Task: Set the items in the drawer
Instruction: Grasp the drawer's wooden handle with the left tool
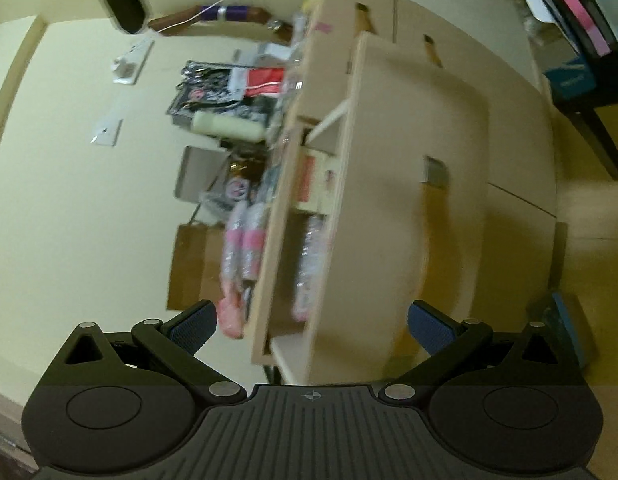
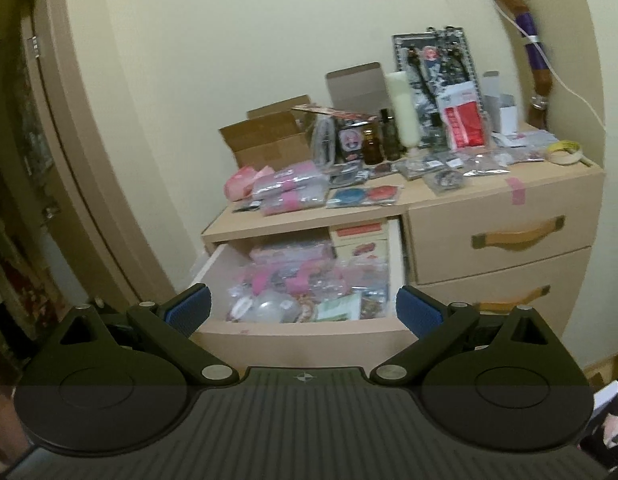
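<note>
Holding both tools back from the dresser (image 2: 505, 196), you have nothing gripped yet. Start at your left: the left gripper (image 1: 311, 326) has its jaws spread wide and empty, its camera rolled sideways so the dresser stands on end, and the view is smeared, so small details there cannot be read. The right gripper (image 2: 305, 307) is likewise spread and empty, squared up in front of the open drawer (image 2: 297, 330), which is pulled out on the left side of the dresser and already holds a heap of clear and pink packets with small boxes at the back.

The items left to stow lie on the dresser top above it. Farthest left sits a soft pink pouch (image 2: 240, 183) near the edge, just beside a stack of pink plastic packets (image 2: 291, 190). These look light, limp and slick; pinch one across a flat edge or sealed seam instead of the bulging middle, or it will likely squirm out of the pads. Further right lies a flat packet with blue and red discs (image 2: 363, 196), thin against the wood, so slide a finger under its overhanging edge if there is one. Behind stand the brown glass bottle (image 2: 371, 146) and a tall pale cylinder (image 2: 403, 110), both tippable; the glass wants a grip low on its body. Far right rests a tape roll (image 2: 565, 152), stiff and easy to take across its rim.
</note>
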The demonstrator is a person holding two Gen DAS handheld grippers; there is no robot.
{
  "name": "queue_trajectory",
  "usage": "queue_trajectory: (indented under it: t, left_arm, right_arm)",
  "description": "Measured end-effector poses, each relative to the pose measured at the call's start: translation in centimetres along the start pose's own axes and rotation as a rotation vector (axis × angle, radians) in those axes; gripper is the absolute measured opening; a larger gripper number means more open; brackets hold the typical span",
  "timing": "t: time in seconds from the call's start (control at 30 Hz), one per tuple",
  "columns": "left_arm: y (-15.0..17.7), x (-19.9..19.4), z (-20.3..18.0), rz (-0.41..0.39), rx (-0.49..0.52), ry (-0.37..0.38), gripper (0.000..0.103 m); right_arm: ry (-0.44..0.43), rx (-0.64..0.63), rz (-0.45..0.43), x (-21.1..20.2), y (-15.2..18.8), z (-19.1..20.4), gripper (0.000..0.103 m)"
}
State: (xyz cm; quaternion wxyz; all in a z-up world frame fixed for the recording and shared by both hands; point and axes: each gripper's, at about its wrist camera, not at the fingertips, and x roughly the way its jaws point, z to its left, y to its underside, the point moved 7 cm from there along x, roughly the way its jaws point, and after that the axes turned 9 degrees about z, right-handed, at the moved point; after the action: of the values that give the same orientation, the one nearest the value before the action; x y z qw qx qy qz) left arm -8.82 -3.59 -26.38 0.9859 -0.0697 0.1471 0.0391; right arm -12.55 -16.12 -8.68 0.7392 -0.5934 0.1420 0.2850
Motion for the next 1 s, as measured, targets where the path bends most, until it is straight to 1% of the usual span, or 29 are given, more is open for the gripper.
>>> queue_trajectory:
  t: [0.17, 0.23, 0.3, 0.33, 0.37, 0.4, 0.47, 0.5, 0.6, 0.67, 0.7, 0.73, 0.8, 0.83, 0.87, 0.9, 1.0]
  left_arm:
    - [-0.5, 1.4, -3.8, -0.012, 0.051, -0.066, 0.103]
    - [-0.5, 1.8, -4.8, -0.016, 0.052, -0.1, 0.103]
    - [-0.5, 2.1, -5.4, -0.022, 0.037, -0.129, 0.099]
    - [-0.4, 2.2, -5.8, -0.022, 0.045, -0.139, 0.096]
    - [-0.3, 2.3, -6.3, -0.024, 0.066, -0.148, 0.096]
    - [-0.2, 2.5, -6.7, -0.026, 0.086, -0.155, 0.096]
    - [0.0, 2.8, -7.6, -0.031, 0.126, -0.157, 0.1]
    - [0.1, 3.0, -7.9, -0.031, 0.141, -0.154, 0.1]
    - [0.2, 3.6, -8.3, -0.019, 0.136, -0.142, 0.098]
    - [0.0, 3.9, -8.2, -0.016, 0.128, -0.138, 0.087]
    - [-0.1, 4.0, -8.2, -0.015, 0.124, -0.135, 0.085]
    - [-0.2, 4.1, -8.2, -0.014, 0.121, -0.133, 0.08]
    - [-0.5, 4.2, -8.2, -0.012, 0.115, -0.128, 0.077]
    - [-0.6, 4.4, -8.1, -0.009, 0.112, -0.122, 0.071]
    - [-0.8, 4.6, -8.1, -0.006, 0.11, -0.116, 0.06]
    - [-1.0, 4.7, -8.1, -0.003, 0.109, -0.11, 0.053]
    - [-1.2, 4.7, -8.3, 0.003, 0.115, -0.089, 0.048]
  right_arm:
    - [0.033, 0.027, 0.007, -0.1, 0.4, -1.5, 0.102]
    - [0.042, 0.032, 0.01, -0.2, 0.6, -1.8, 0.102]
    - [0.051, 0.035, 0.016, -0.3, 0.8, -2.1, 0.102]
    - [0.055, 0.036, 0.018, -0.4, 0.9, -2.3, 0.102]
    - [0.059, 0.036, 0.019, -0.5, 1.0, -2.4, 0.102]
    - [0.061, 0.036, 0.021, -0.5, 1.1, -2.6, 0.102]
    - [0.067, 0.041, 0.023, -0.6, 1.2, -2.9, 0.102]
    - [0.07, 0.043, 0.023, -0.6, 1.2, -3.1, 0.102]
    - [0.077, 0.049, 0.025, -0.6, 1.2, -3.5, 0.102]
    - [0.081, 0.05, 0.026, -0.6, 1.2, -3.7, 0.102]
    - [0.082, 0.048, 0.026, -0.6, 1.2, -3.8, 0.102]
    - [0.083, 0.047, 0.028, -0.7, 1.3, -3.8, 0.102]
    - [0.085, 0.045, 0.031, -0.7, 1.4, -3.8, 0.102]
    - [0.086, 0.044, 0.032, -0.7, 1.4, -3.9, 0.102]
    - [0.086, 0.044, 0.033, -0.7, 1.4, -3.9, 0.102]
    - [0.086, 0.042, 0.034, -0.7, 1.4, -3.9, 0.102]
    - [0.086, 0.037, 0.035, -0.8, 1.4, -3.9, 0.102]
